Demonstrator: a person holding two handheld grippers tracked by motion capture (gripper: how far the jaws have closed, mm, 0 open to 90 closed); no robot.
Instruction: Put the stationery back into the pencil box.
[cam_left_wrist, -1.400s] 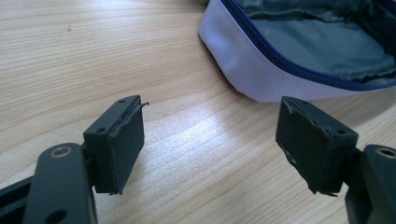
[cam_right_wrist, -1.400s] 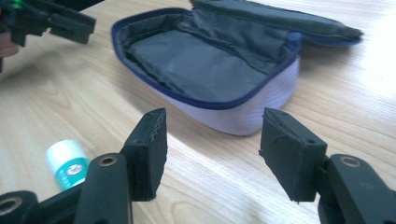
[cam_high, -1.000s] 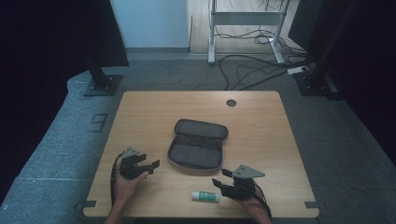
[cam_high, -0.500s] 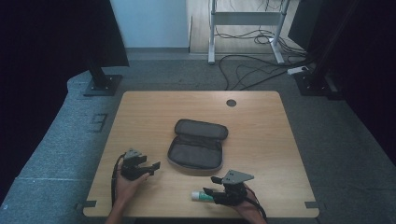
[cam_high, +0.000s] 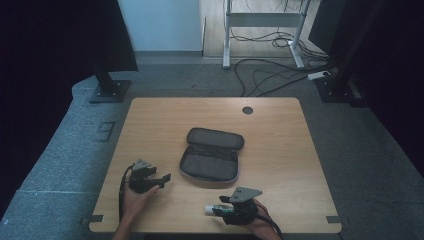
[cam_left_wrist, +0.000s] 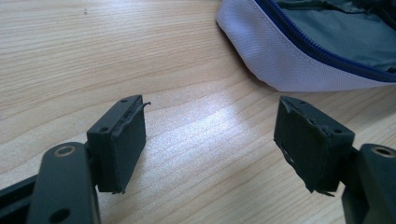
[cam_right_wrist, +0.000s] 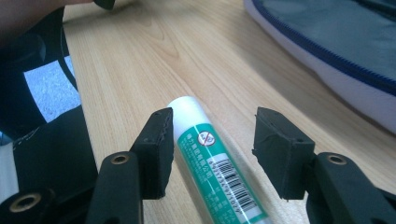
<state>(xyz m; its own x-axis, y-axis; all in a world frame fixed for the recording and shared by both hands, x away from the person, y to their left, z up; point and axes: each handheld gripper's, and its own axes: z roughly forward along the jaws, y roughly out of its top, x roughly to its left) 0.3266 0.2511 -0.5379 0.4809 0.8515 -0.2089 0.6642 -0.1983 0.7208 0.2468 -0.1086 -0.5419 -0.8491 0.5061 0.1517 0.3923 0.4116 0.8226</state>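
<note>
My right gripper (cam_right_wrist: 210, 154) straddles the glue stick (cam_right_wrist: 212, 163) at the table's (cam_high: 280, 130) six o'clock edge, its jaws just closing but not yet pinching. I should centre them before squeezing. My left gripper (cam_left_wrist: 210, 144) idles open near the pouch (cam_high: 212, 155).

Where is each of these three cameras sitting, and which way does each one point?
High view: above the near side, looking forward and down on the table; forearms, left gripper, right gripper.
Left gripper view: rides the left gripper, facing bare wood and the pouch; jaws apart.
Right gripper view: rides the right gripper, jaws closing around the glue stick.
Shared: both gripper views catch the pouch.
</note>
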